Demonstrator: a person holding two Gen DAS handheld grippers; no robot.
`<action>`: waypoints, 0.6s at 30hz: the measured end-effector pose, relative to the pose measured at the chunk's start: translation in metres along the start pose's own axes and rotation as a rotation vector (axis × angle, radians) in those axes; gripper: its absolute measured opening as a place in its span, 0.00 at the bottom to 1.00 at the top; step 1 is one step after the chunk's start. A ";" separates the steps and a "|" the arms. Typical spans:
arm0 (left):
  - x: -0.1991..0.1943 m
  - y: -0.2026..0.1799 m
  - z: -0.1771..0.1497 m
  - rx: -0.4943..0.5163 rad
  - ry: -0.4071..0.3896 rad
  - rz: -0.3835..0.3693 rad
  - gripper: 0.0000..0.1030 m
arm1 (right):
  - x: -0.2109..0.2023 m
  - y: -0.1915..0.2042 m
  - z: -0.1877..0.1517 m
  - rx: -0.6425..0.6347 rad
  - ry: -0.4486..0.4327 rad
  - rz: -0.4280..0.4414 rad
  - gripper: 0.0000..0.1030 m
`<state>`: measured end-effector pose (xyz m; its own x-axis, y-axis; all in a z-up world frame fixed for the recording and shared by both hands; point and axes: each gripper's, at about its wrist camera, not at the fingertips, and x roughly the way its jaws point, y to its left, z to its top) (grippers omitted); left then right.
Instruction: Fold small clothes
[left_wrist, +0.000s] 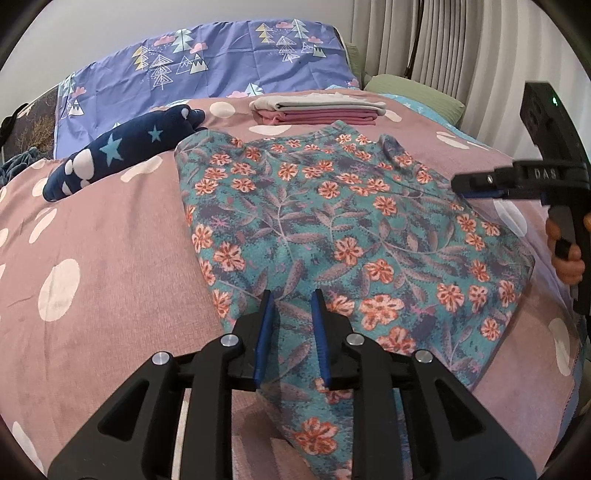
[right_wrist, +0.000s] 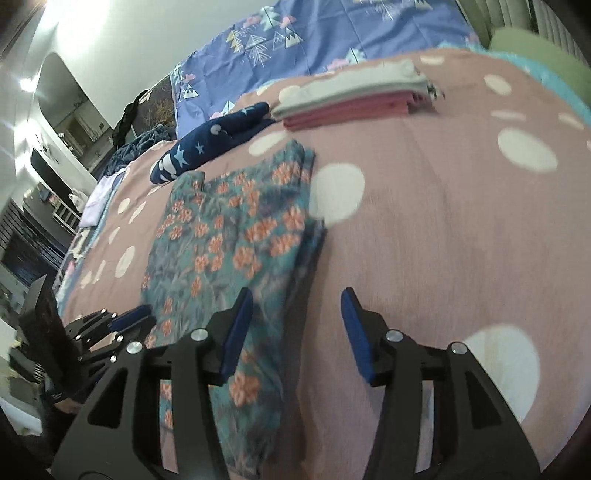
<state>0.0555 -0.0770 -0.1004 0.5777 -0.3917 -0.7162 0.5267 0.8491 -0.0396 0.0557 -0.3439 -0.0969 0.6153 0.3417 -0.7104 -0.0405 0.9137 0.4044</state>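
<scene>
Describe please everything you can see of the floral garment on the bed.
The floral garment is soft-looking teal fabric printed with orange flowers and purple-grey leaves. It lies flat on the pink dotted bedspread, seemingly already folded, with layered edges showing at one side. Its near corner hangs over the bed's edge. The left gripper stands open over that near part; whether it touches is unclear. The open right gripper hovers beside it.

The floral garment (right_wrist: 229, 258) is smeared by motion blur. Its near end (left_wrist: 317, 435) is cut off by the frame edge and partly hidden behind the left gripper (left_wrist: 291, 306).
</scene>
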 end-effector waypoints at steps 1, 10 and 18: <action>0.000 0.000 0.000 -0.001 0.000 -0.001 0.23 | 0.001 -0.001 -0.002 0.005 0.005 0.005 0.50; 0.000 0.001 0.000 -0.009 -0.001 -0.011 0.25 | 0.003 0.001 -0.011 0.002 0.013 0.042 0.53; -0.010 0.033 0.007 -0.166 -0.022 -0.088 0.48 | 0.012 0.000 -0.010 0.011 0.045 0.099 0.54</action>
<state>0.0713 -0.0480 -0.0900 0.5487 -0.4729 -0.6894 0.4665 0.8575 -0.2169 0.0555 -0.3377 -0.1116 0.5724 0.4396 -0.6922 -0.0898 0.8727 0.4800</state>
